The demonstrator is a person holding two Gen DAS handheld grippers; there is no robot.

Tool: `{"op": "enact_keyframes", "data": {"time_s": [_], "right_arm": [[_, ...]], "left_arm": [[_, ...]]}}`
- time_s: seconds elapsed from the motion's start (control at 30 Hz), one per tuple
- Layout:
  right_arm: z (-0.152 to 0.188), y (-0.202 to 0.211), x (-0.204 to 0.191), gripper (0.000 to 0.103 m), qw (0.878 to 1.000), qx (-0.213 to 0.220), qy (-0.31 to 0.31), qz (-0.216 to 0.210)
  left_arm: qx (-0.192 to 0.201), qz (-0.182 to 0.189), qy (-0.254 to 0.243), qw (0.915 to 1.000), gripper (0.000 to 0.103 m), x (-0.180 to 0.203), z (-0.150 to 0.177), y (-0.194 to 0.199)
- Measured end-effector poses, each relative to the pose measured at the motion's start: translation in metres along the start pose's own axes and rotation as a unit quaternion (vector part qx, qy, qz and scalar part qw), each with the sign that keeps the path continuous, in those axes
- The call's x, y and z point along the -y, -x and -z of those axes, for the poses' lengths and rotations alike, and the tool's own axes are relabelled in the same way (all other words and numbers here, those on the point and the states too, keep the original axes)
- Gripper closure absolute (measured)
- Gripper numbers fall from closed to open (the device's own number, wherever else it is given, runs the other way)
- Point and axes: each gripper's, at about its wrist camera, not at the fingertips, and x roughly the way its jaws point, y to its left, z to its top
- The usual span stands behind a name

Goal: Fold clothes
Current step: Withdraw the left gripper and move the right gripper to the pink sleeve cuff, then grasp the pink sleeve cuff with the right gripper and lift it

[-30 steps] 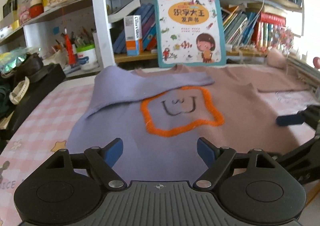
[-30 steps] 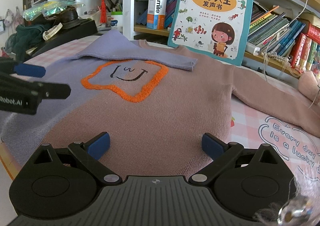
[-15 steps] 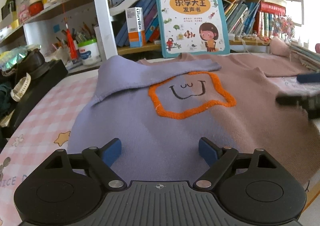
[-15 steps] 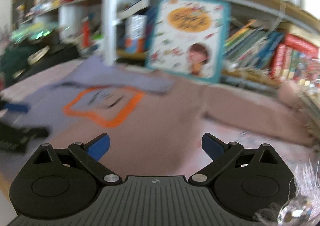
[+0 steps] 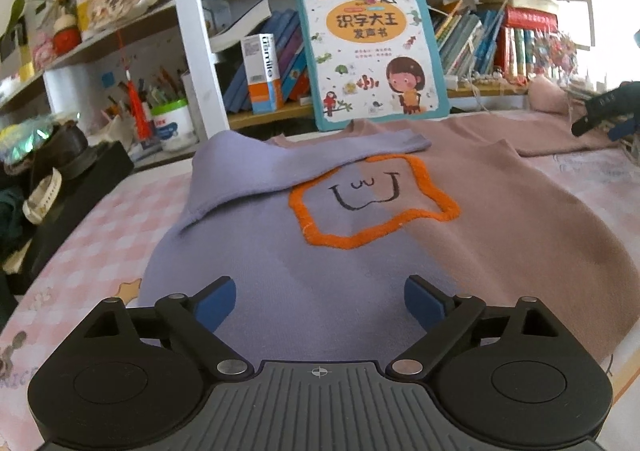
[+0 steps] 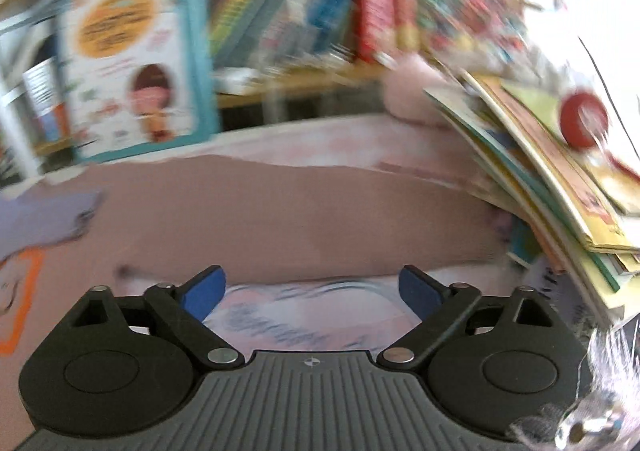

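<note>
Two-tone sweater [image 5: 360, 251]: lilac on one half, dusty pink on the other, with a fuzzy orange outline [image 5: 372, 207] enclosing a black line-drawn face. Lilac sleeve [image 5: 304, 159] folded across the chest. Pink-and-white checked table cover [image 5: 100, 235] with a yellow star near the sweater's hem. Teal-bordered white picture book [image 5: 372, 55] with an orange title patch. Black grippers with blue pads [image 5: 216, 303]. Blurred red round spot, possibly printed, on the stacked books [image 6: 560, 171].
</note>
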Motion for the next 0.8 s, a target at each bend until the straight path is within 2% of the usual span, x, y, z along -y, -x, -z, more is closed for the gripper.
{"op": "enact_keyframes", "data": {"time_s": [0.03, 0.13, 0.17, 0.33, 0.43, 0.5, 0.6, 0.7, 0.8], "right_arm": [[-0.004, -0.005, 0.009, 0.027, 1.0, -0.009, -0.022, 0.003], [-0.013, -0.016, 0.03, 0.037, 0.996, -0.023, -0.083, 0.009], [-0.015, -0.018, 0.034, 0.038, 0.995, -0.022, -0.096, 0.012], [-0.023, -0.024, 0.048, 0.049, 0.989, -0.003, -0.143, 0.031], [-0.028, -0.029, 0.054, 0.055, 0.986, 0.012, -0.151, 0.062], [-0.029, -0.031, 0.058, 0.063, 0.984, 0.02, -0.157, 0.076], [-0.028, -0.033, 0.057, 0.062, 0.983, 0.031, -0.157, 0.087], [-0.029, -0.037, 0.05, 0.056, 0.986, 0.033, -0.127, 0.1], [-0.03, -0.042, 0.043, 0.055, 0.987, 0.032, -0.103, 0.12]], "left_arm": [[0.0, -0.001, -0.002, 1.0, 0.009, 0.0, 0.0, 0.0], [0.002, -0.005, -0.005, 1.0, 0.009, 0.001, 0.001, 0.001], [0.003, -0.005, -0.007, 1.0, 0.009, 0.001, 0.001, 0.001], [0.001, -0.008, -0.016, 0.9998, 0.009, 0.005, 0.001, 0.001], [0.001, -0.01, -0.017, 0.9998, 0.009, 0.005, 0.0, 0.001], [0.0, -0.01, -0.016, 0.9998, 0.009, 0.004, 0.0, 0.001], [-0.003, -0.01, -0.014, 0.9998, 0.008, 0.004, 0.0, 0.0], [-0.003, -0.01, -0.015, 0.9998, 0.008, 0.004, 0.0, 0.0], [-0.003, -0.011, -0.017, 0.9998, 0.008, 0.005, 0.0, 0.0]]}}
